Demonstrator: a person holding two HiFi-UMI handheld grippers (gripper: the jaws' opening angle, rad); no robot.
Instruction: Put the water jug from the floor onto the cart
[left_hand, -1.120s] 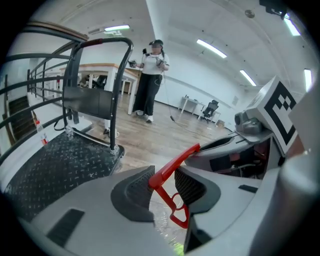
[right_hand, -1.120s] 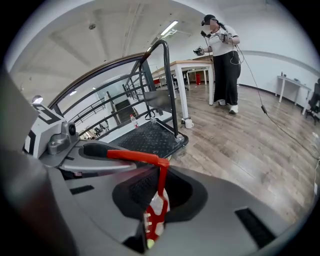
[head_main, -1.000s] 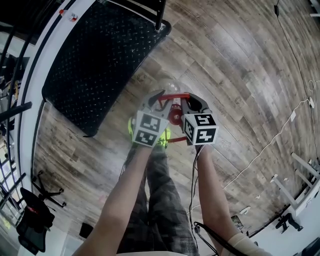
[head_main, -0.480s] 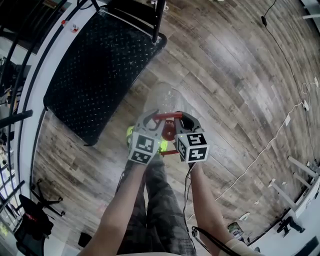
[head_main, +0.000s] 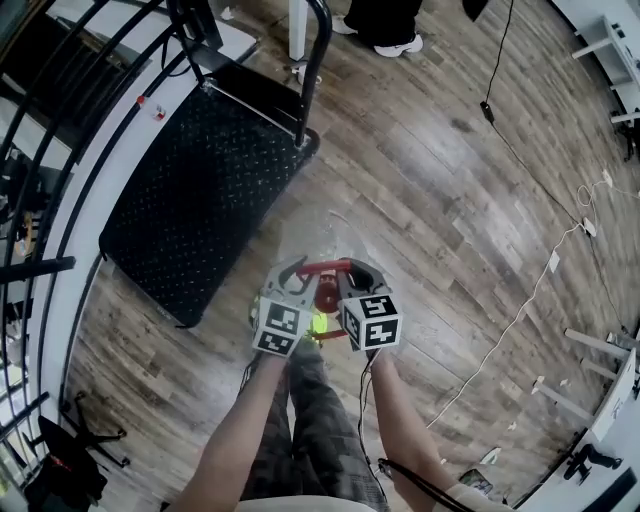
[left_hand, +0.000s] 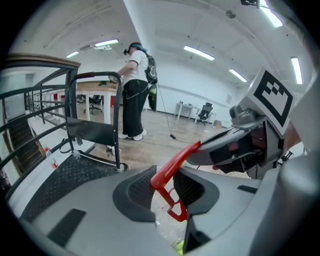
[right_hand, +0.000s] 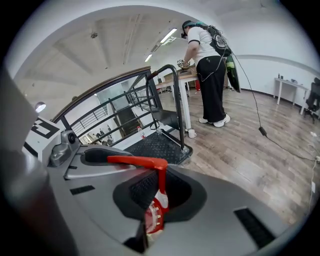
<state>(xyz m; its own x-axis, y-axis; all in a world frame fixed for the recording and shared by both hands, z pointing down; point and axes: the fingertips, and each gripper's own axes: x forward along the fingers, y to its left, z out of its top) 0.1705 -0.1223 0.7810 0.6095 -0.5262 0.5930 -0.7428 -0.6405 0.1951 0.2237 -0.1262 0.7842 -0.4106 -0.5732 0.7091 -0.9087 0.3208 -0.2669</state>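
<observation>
**A:** Where's the water jug (head_main: 326, 292) just now?

**B:** Hanging under both tools, near the middle of the head view; I'd judge it clear of the wood floor (head_main: 450, 200), though its clear body is hard to make out from above.

**A:** And the cart (head_main: 190, 200)?

**B:** To the left and farther off; its black deck runs from near-left to far-right, with the push bar (head_main: 318, 60) at the far end; the jug sits just off the deck's right edge, close to the near corner.

**A:** So which hand leads?

**B:** The left one, I'd say; it's the nearer to the deck; the carry goes left and a little away.

**A:** How do the tools stand?

**B:** The left tool (left_hand: 167, 187) is clamped on the red handle (left_hand: 175, 160), its jaws held fairly wide by the sloping bar between the ribbed pads; the right tool (right_hand: 155, 192) is clenched nearly tight on the thin upright leg of that handle, just above the red cap (right_hand: 152, 220).

**A:** And how does the handle lie?

**B:** Across, left to right, bridging the two tools; keeping both level should stop the jug swinging.
</observation>
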